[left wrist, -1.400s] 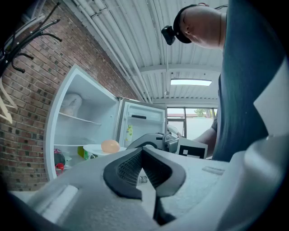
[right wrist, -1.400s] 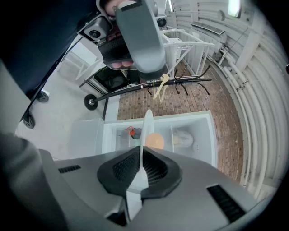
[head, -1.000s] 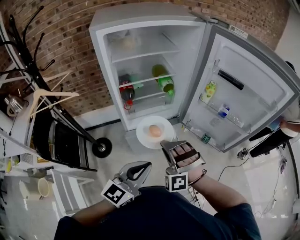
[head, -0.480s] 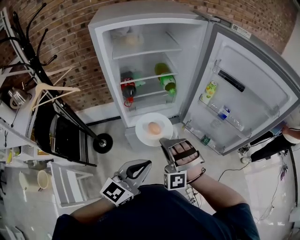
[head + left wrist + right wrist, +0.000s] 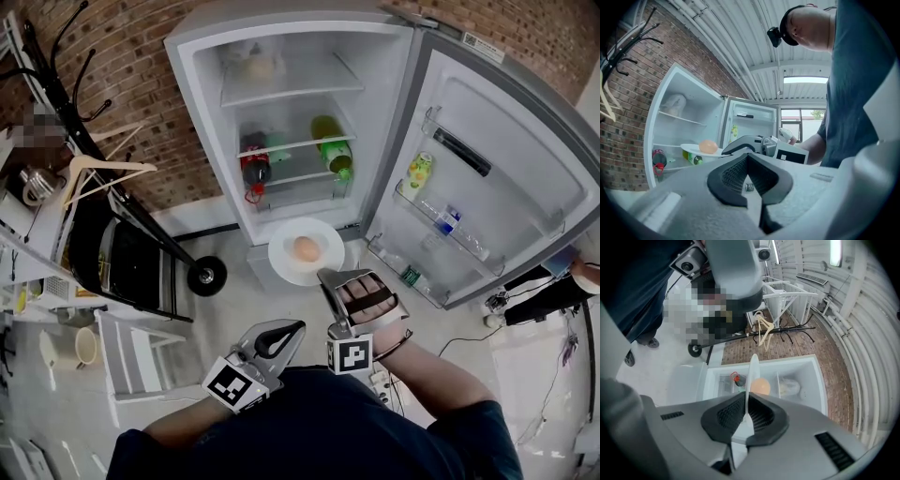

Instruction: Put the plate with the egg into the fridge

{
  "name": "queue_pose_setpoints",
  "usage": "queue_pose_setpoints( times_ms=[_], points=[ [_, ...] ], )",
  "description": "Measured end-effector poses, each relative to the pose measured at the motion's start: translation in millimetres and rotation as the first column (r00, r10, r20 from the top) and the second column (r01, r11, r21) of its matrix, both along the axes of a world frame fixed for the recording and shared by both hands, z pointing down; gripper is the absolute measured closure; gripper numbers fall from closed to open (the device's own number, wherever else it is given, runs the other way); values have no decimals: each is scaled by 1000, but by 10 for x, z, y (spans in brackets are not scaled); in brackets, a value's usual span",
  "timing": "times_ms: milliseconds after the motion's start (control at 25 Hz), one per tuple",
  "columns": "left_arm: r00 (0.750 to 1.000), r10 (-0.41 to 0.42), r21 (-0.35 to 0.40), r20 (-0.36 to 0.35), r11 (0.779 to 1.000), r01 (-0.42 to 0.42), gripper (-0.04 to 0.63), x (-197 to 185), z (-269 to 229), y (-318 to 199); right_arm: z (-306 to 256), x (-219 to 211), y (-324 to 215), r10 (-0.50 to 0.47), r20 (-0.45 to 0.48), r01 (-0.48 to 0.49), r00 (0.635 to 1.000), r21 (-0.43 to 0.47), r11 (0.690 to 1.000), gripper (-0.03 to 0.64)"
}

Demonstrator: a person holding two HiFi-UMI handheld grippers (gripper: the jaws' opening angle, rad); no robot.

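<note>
**Plate with egg held in front of the open fridge**

Seen from above, the right tool [image 5: 326, 276] pinched the near rim of a white plate [image 5: 281, 262], its jaws pressed onto the edge. A brown egg [image 5: 306, 248] sat at the centre of the plate. The plate hung above the floor [image 5: 234, 281], just outside the open fridge [image 5: 202, 122] at twelve o'clock. The fridge door [image 5: 506, 197] stood wide open at two o'clock. The left tool [image 5: 291, 328], at seven o'clock of the right one, had its jaws pressed together on nothing. A red-capped bottle [image 5: 254, 172] and a green bottle [image 5: 333, 152] lay on the fridge's middle shelves.
</note>
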State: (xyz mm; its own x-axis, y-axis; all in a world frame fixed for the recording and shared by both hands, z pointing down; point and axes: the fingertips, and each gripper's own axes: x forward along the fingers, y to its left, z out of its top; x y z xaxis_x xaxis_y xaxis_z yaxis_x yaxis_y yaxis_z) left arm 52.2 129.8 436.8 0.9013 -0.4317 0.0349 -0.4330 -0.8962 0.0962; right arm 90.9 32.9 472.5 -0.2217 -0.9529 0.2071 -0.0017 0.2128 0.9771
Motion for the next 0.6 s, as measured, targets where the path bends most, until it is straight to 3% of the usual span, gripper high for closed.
queue_pose_setpoints(
  times_ms=[320,600],
  points=[
    [1000,-24,-1,-19,1000,24,597,-43,31,-153,39,-57,-154,-18,-6,18,1000,-10,1000,595],
    [999,15,3,-35,1000,-15,597,-9,12,-436,2,-79,-448,3,-14,-3,1000,-5,1000,597]
  ],
)
